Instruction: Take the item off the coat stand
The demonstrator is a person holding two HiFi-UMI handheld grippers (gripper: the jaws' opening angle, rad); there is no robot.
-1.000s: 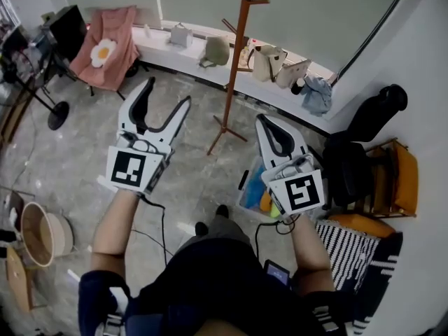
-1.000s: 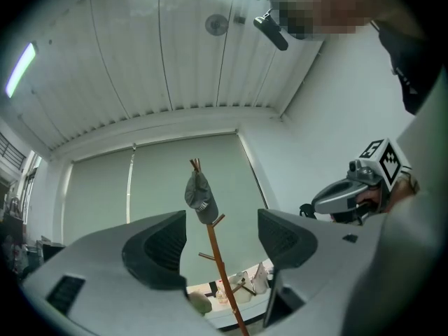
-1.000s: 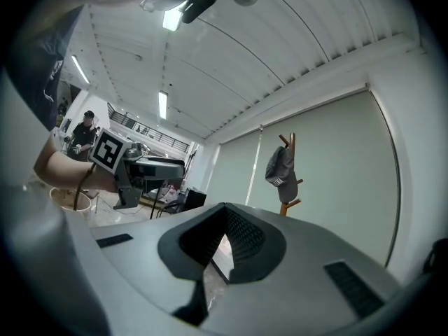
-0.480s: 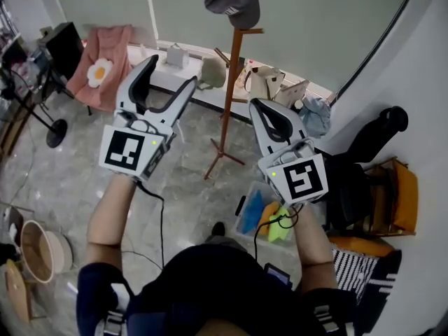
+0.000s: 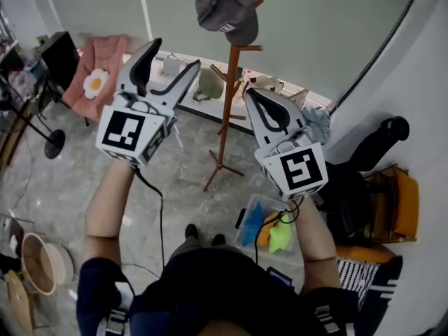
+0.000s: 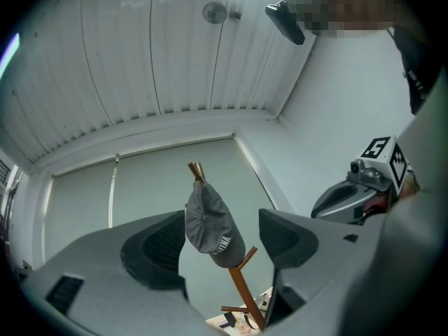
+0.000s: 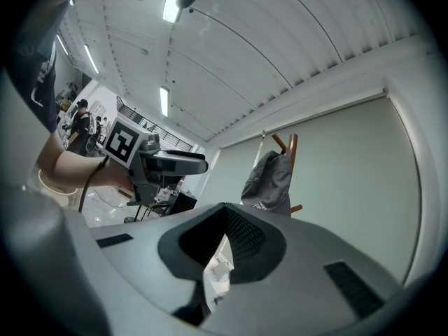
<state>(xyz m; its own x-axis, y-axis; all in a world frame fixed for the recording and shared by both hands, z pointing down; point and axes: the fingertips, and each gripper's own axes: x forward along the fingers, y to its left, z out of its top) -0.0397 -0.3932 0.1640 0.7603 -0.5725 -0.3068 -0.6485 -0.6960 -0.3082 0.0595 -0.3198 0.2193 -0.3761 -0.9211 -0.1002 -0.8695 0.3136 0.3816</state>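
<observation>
Both grippers have come up since a second ago, and the gaze has lifted with them, so the grey cap (image 5: 225, 7) now shows whole where before only its lower edge peeked in. It hangs on the top peg of the wooden coat stand (image 5: 227, 103), which stands on the floor in front of the window ledge (image 5: 183, 102).

Jaws of the left gripper (image 5: 171, 58) are spread wide with nothing between them. In the left gripper view the cap sits framed in that gap, but it is still well apart from the jaws, not within them. Jaws of the right gripper (image 5: 253, 95) meet at their tips and hold nothing; it is held near the stand's pole, lower than the cap.

My judgement is that the cap is light and soft: cloth that will fold and slump under a pinch, with little weight to resist, and not slippery or fragile. The crown looks limp, so a hold there may gather only loose fabric. The lower edge, where pale lettering shows, looks a firmer place to close on, and it faces the open left jaws. Because the stand is slim on thin legs, the cap should probably be lifted up and off the peg, not dragged sideways, or the pole may rock
</observation>
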